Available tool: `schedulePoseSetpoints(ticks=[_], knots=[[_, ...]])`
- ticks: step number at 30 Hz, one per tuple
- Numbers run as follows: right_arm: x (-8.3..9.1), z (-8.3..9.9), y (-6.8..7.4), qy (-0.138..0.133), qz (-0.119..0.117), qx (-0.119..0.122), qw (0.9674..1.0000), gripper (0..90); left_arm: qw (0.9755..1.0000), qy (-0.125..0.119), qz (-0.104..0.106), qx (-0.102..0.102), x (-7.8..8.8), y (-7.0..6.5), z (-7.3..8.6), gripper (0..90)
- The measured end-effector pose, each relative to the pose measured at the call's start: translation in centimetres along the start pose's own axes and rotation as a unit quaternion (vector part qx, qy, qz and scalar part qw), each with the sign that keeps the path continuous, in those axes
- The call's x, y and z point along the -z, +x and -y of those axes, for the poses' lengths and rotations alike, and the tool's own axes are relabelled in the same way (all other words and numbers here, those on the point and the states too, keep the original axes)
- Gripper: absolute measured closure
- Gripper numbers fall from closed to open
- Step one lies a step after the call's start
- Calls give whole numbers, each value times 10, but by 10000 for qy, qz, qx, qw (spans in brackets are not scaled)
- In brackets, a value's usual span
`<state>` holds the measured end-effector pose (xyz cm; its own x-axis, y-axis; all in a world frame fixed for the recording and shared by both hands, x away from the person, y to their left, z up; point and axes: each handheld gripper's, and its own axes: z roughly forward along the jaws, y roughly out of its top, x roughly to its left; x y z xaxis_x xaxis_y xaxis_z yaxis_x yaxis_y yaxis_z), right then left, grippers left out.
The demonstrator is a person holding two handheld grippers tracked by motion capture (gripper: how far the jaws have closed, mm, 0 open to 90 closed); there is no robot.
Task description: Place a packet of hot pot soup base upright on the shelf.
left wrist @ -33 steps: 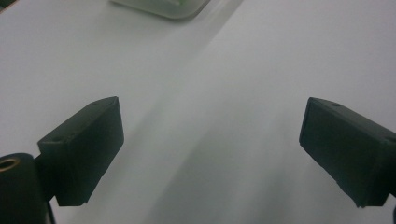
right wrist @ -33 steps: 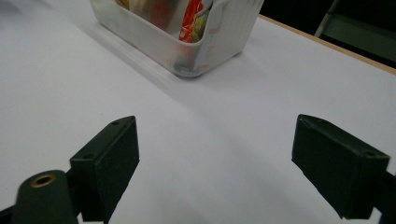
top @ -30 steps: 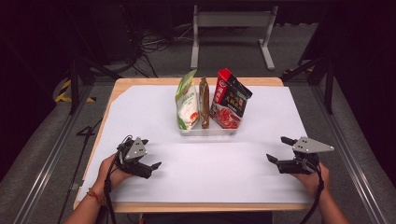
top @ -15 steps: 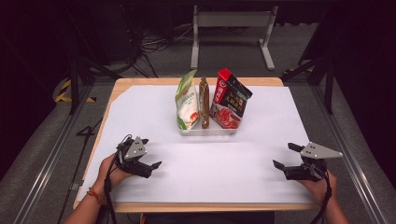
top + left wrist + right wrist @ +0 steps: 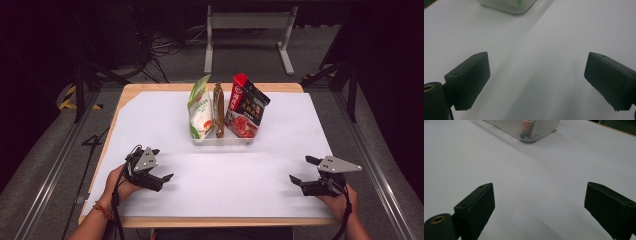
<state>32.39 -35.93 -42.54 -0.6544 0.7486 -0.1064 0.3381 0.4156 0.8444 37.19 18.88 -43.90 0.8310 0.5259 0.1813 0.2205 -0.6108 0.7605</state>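
A clear tray [image 5: 220, 142] stands at the table's far middle. In it stand a green and white packet [image 5: 200, 107], a slim brown pouch [image 5: 218, 106] and a red and black packet [image 5: 246, 111], all upright. My left gripper [image 5: 163, 163] rests low over the white sheet at the near left, open, with nothing between its jaws [image 5: 536, 67]. My right gripper [image 5: 299, 168] sits at the near right; its jaws have just been opening and now stand wide with only bare sheet between them [image 5: 539, 195]. A corner of the tray [image 5: 534, 131] lies ahead of it.
A white sheet [image 5: 225, 175] covers the wooden table [image 5: 210, 221]. The tray's corner [image 5: 509, 6] lies beyond the left jaws. Dark floor, cables and a grey metal stand [image 5: 247, 22] lie past the far edge.
The right gripper has slid a little toward the near right edge of the table. The left gripper and the tray's contents have stayed put.
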Motion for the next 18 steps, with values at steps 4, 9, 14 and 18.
schedulePoseSetpoints(ticks=[4,9,14,18], knots=[[0,-2,4,21,14,110,9999,106,10000,-35,-23,-7,1,1,0,72],[0,-2,3,-8,9,79,10000,107,10000,6,-6,2,-1,1,-1,72],[3,-2,2,-104,49,73,9999,109,10000,4,1,-1,-2,1,-1,72],[3,-2,2,-102,42,63,9999,109,10000,11,-10,-7,-2,1,-2,72]])
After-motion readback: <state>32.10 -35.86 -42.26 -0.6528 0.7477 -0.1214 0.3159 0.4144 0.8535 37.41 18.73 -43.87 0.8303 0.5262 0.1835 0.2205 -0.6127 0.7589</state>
